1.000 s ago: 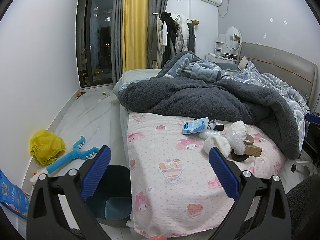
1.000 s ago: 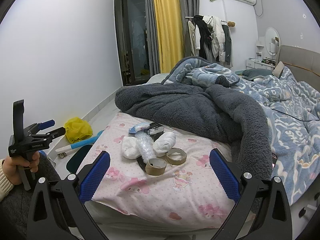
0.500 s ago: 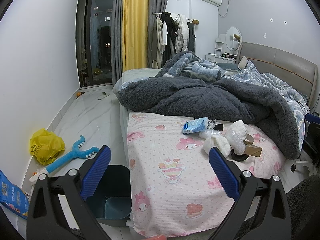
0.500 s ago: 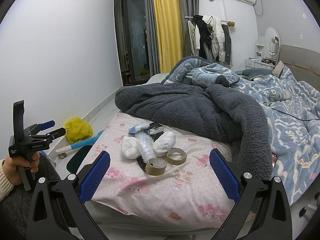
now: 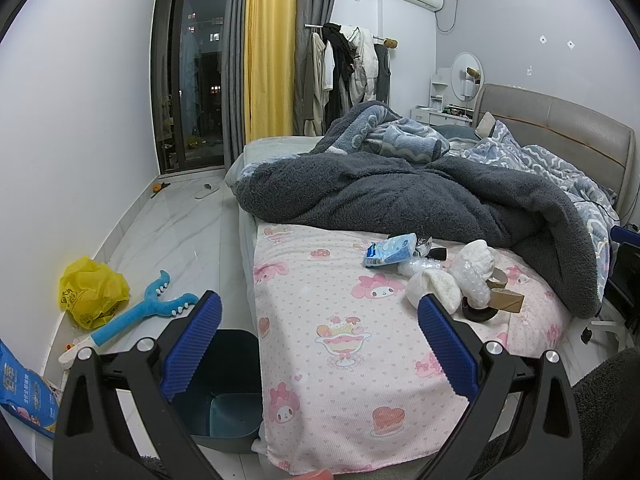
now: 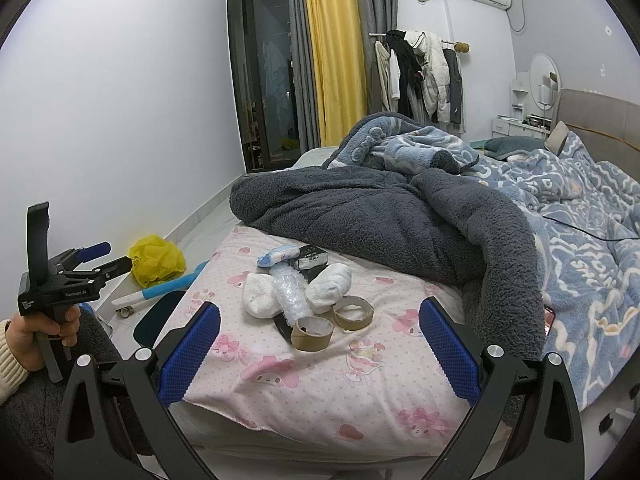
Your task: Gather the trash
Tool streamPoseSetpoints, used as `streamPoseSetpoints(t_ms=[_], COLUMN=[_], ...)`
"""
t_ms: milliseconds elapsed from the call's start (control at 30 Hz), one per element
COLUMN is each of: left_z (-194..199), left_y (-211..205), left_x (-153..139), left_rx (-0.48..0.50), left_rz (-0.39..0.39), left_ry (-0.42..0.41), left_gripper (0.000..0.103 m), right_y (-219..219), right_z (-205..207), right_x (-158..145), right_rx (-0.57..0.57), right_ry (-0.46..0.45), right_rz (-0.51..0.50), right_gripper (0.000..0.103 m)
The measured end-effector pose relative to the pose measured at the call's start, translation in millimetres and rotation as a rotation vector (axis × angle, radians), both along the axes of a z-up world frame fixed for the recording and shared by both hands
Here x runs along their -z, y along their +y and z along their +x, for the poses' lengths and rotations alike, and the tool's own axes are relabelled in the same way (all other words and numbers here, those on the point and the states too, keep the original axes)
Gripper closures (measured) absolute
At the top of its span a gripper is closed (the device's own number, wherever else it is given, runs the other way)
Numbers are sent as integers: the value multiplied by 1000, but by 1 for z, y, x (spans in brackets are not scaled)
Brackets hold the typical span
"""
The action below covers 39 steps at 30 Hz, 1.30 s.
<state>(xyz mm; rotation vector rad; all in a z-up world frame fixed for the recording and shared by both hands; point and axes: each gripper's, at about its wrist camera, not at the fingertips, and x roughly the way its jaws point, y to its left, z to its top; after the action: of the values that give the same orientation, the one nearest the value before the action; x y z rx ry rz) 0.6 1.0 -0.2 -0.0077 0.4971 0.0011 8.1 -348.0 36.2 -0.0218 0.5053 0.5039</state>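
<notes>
Bed point(image 5: 352, 360) with pink cartoon sheet, dark grey fleece blanket point(image 6: 380, 224) bunched behind. Dark blue bin point(image 5: 224, 396) on floor at bed's near corner. Trash pile mid-sheet: two white wads point(image 6: 262, 300), bubble wrap point(image 6: 290, 294), blue-white wrapper point(image 6: 278, 255), two cardboard tape cores point(image 6: 312, 334) touching the pile's near side. Yellow bag point(image 5: 92, 292) by wall. Left gripper point(image 5: 318, 340) jaws apart, empty, above bin and bed edge. Right gripper point(image 6: 318, 342) jaws apart, empty, short of pile.

You're running matte black grippers point(image 6: 319, 344) with ribbed blue pads point(image 6: 190, 354) and silver screws point(image 6: 491, 351), cream knit cuff point(image 6: 10, 364) showing at your bare-skinned left hand point(image 6: 38, 334).
</notes>
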Motion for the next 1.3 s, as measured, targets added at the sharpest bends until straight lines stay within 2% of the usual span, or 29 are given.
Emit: streamPoseSetpoints(t_ms=[533,700,767,1000,1167,1300], left_z=[0,-1,1,7,14,23], left_y=[1,5,5,2,4,1], left_x=[3,9,9,10,7,6], left_rx=[0,20,33,48,43,58], left_rz=[0,-10,-37,-55,-71,-46], left_ry=[3,5,15,44,40,35], left_gripper=[3,3,3,4,4,5], right_y=[-1,-3,-7,-22,-16,-13], right_z=[1,2,4,2,12,23], right_x=[0,0,2,-3,4,17], right_rx=[1,10,21,43,44,46], right_ry=[4,20,36,24,66,110], right_rz=[5,7,11,77,76,103], right_gripper=[3,3,3,3,3,3])
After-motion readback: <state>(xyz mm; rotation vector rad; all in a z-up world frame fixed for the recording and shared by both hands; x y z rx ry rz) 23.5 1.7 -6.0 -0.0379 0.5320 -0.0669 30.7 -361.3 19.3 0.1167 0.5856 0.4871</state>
